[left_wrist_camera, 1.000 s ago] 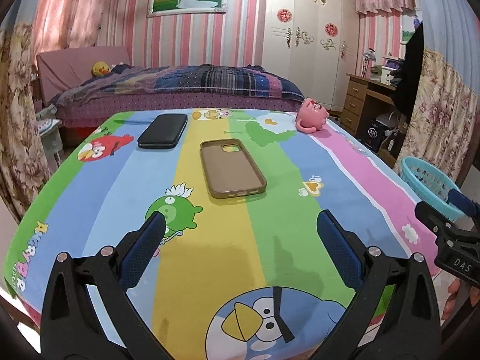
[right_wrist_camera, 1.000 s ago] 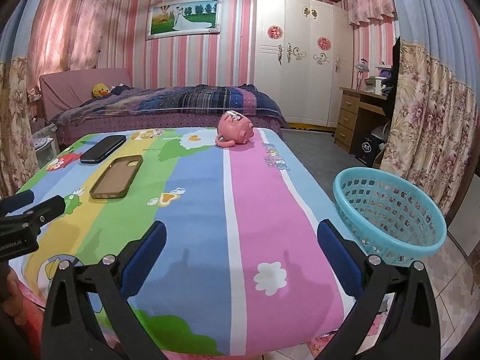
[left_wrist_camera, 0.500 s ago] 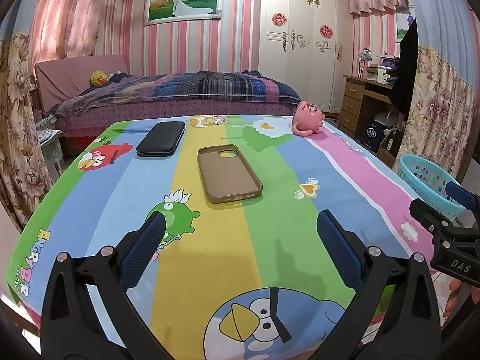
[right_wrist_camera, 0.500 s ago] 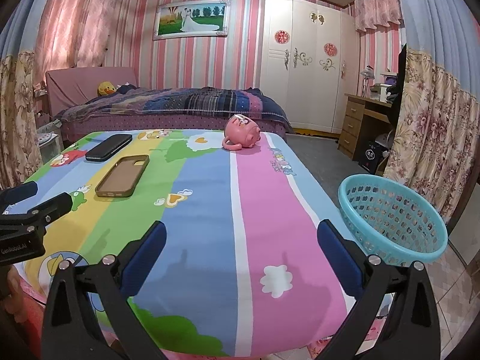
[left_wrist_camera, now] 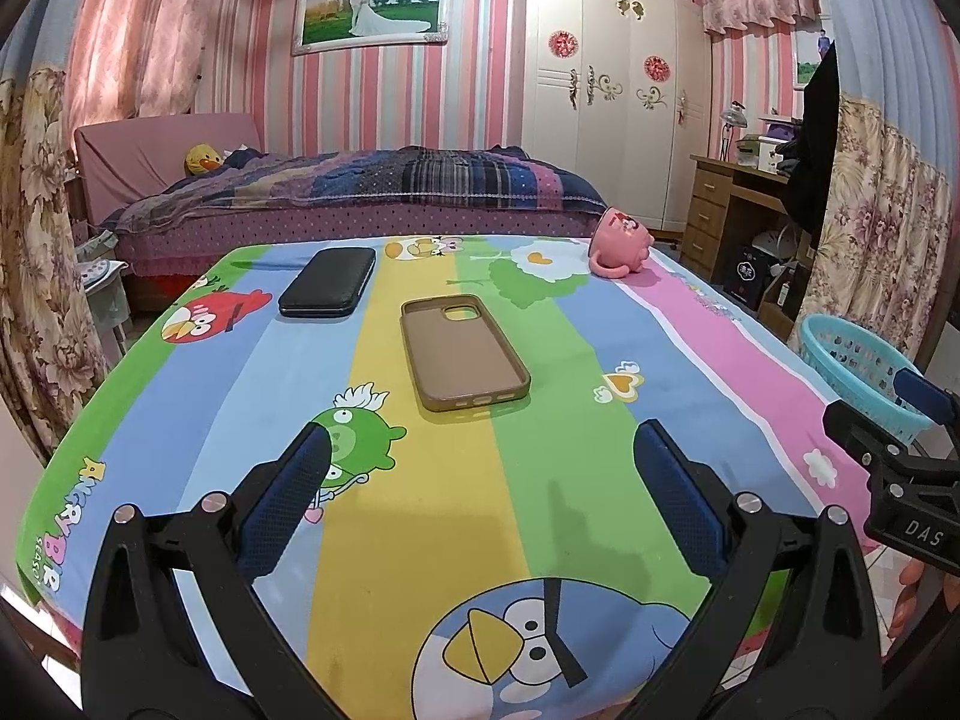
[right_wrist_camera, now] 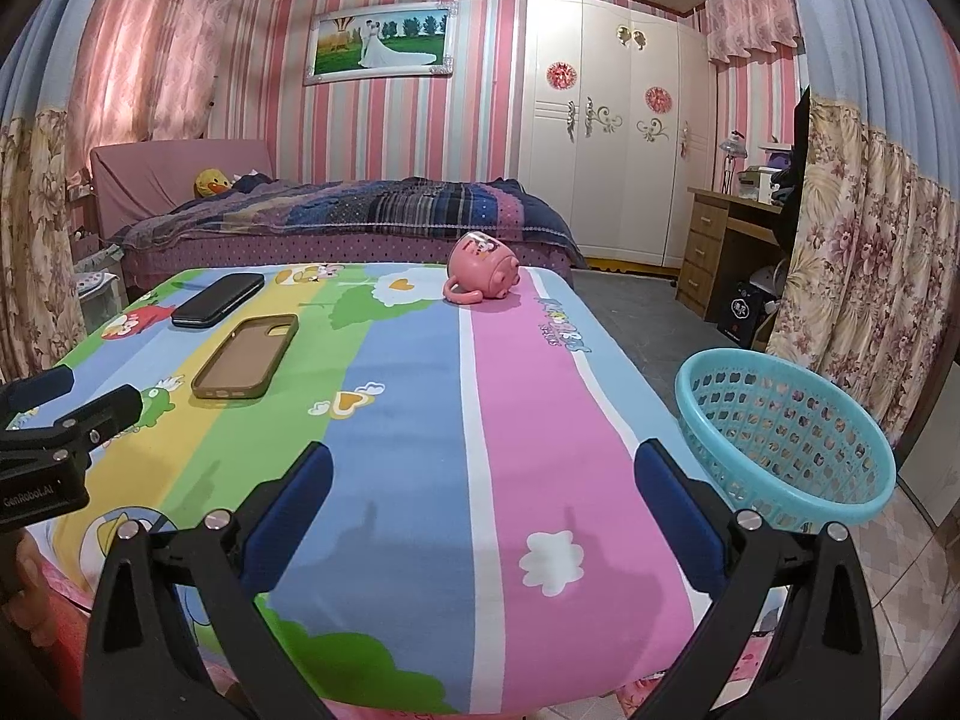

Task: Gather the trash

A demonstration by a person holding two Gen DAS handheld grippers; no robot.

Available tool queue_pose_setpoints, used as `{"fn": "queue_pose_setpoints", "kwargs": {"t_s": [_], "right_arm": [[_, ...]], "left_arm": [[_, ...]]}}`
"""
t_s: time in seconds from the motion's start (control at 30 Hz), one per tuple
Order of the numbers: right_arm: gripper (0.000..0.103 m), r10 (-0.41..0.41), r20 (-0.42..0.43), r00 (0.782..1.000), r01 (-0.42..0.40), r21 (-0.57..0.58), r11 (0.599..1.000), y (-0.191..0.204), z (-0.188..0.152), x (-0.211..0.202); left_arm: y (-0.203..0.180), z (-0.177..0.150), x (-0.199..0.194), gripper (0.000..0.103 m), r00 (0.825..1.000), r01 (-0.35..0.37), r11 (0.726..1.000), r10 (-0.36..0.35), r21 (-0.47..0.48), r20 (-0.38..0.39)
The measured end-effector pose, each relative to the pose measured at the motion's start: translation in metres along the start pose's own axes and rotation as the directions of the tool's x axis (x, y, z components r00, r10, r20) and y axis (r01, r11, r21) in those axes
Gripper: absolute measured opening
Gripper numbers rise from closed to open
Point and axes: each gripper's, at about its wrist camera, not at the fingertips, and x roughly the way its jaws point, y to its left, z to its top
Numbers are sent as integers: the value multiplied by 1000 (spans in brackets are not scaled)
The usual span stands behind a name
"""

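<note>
Damage could be done if the phone case [left_wrist_camera: 463, 353] were binned as trash by the spread-fingered, empty left gripper [left_wrist_camera: 480, 498] or right gripper [right_wrist_camera: 483, 501].

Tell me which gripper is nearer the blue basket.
Right. The right gripper hangs over the table's near right edge, with the blue basket just beyond its right finger. The left gripper sits farther left, over the table's middle stripes, with the right gripper between it and the basket.

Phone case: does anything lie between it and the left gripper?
No. Only bare tablecloth lies between the open left gripper and the phone case; the black phone and pink mug sit farther back.
</note>
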Motion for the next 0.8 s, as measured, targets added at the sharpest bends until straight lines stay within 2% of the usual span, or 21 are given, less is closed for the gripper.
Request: {"fn": "queue_pose_setpoints", "kwargs": {"t_s": [0.8], "right_arm": [[98, -4, 10, 1000, 4, 9, 1000, -1, 2, -2]], "left_arm": [[-2, 1, -2, 98, 1000, -10, 1000, 9, 15, 23]]}}
